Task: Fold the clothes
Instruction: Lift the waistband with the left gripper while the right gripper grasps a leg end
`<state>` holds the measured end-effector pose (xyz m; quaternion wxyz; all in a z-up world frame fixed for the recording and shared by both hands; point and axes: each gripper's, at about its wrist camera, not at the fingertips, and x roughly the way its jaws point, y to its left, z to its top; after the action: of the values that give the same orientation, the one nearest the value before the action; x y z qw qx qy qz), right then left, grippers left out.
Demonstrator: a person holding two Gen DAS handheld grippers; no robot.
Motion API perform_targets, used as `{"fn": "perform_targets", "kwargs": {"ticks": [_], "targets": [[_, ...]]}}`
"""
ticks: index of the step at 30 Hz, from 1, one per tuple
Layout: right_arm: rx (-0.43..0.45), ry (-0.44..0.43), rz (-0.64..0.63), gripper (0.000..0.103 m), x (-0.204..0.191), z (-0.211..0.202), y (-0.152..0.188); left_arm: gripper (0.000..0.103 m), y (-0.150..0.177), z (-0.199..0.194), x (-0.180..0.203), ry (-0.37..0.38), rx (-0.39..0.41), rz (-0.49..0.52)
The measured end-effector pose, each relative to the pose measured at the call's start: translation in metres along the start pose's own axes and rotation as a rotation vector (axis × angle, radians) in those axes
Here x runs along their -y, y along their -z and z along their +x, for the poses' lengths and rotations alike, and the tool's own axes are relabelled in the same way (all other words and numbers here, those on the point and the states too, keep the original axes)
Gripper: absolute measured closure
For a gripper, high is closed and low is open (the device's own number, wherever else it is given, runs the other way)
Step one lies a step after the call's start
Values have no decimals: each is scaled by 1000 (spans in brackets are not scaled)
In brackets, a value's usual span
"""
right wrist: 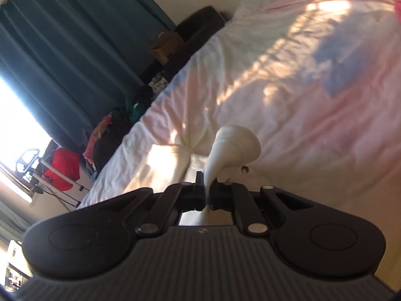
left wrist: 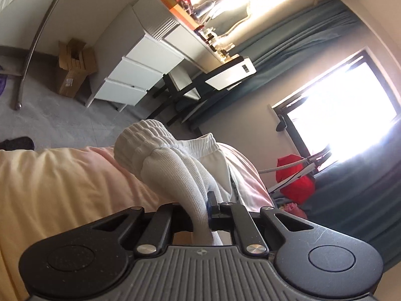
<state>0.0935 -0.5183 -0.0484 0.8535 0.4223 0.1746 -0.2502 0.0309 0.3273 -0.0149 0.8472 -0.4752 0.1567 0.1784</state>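
Observation:
A white ribbed knit garment (left wrist: 160,155) with an elastic waistband is lifted above the bed (left wrist: 50,180). My left gripper (left wrist: 203,208) is shut on a bunched part of it, and the fabric rises ahead of the fingers. In the right wrist view, my right gripper (right wrist: 208,188) is shut on another white ribbed part of the garment (right wrist: 235,145), which flares out past the fingers over the bed (right wrist: 300,75). More white cloth (right wrist: 170,158) lies bunched on the bed just left of it.
A white drawer unit (left wrist: 140,75) and a cluttered dressing table (left wrist: 200,25) stand across the grey floor, with a cardboard box (left wrist: 72,67) beside them. Teal curtains (right wrist: 62,37) frame a bright window (left wrist: 351,105). A red bag (right wrist: 62,170) and piled clothes (right wrist: 112,130) sit beside the bed.

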Motion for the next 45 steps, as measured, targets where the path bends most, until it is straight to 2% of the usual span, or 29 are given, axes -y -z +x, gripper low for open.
{"fn": "perform_targets", "kwargs": {"ticks": [2,6,11,16,20,22,25,27,29,32,33,34,35,38,42,43,44,45], "targets": [[10,-4,-31,97,-17,5,-9,95,-11,11,12,2,-19,-11],[29,-10,-95,97,-52,18,-27,95,-23,59,61,-5,6,68],[82,-4,-210,97,-126,86,-39,94,-26,148,118,-58,37,186],[65,77,-314,97,-176,186,-15,94,-16,258,148,-184,-4,299],[17,147,-373,97,-183,256,10,91,-2,323,152,-260,-51,371],[16,146,-399,97,-178,276,20,89,4,343,154,-282,-64,400],[-7,135,-411,96,-166,290,30,87,11,352,157,-295,-70,427],[-19,106,-377,94,-159,290,30,81,13,354,158,-290,-79,439],[-38,70,-349,85,-152,283,26,72,10,341,153,-251,-101,439],[-35,12,-284,67,-144,259,23,69,5,320,148,-192,-152,446],[-28,-20,-254,67,-140,248,24,66,4,309,145,-178,-158,449],[-26,-38,-228,61,-135,236,24,62,3,298,141,-165,-164,453],[-24,-54,-200,56,-129,224,25,55,3,286,137,-152,-157,445],[-28,-99,-85,56,-106,189,35,46,0,244,113,-110,-161,370],[-121,-191,42,54,-71,158,52,39,-1,199,77,-86,-202,231],[-146,-213,70,45,-62,150,56,38,0,190,68,-78,-215,192],[-178,-229,85,27,-57,146,60,34,1,184,60,-85,-223,160],[-207,-240,98,21,-51,142,64,32,2,180,54,-93,-231,131]]}}
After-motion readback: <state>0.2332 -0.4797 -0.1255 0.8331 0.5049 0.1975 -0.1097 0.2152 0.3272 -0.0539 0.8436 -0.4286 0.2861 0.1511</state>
